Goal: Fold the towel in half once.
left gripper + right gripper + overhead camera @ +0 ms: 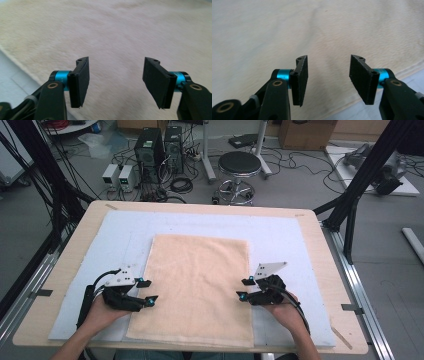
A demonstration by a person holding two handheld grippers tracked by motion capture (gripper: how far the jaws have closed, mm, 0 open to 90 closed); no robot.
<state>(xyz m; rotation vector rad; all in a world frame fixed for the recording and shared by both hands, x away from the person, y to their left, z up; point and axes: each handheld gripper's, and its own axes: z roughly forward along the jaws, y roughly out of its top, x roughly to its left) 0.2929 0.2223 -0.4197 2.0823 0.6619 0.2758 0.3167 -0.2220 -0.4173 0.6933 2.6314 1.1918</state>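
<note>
**Both tongs gaping at the towel's side edges**

We are seeing the beige towel [197,287] lying flat on the pale blue mat [285,232] in the middle of the desk [87,227]. We are holding the left tongs [147,291] at its left edge and the right tongs [243,288] at its right edge, jaws apart, nothing gripped between them.

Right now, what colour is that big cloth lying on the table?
Pale peach, plain fuzzy cloth; clearest in the high view.
</note>
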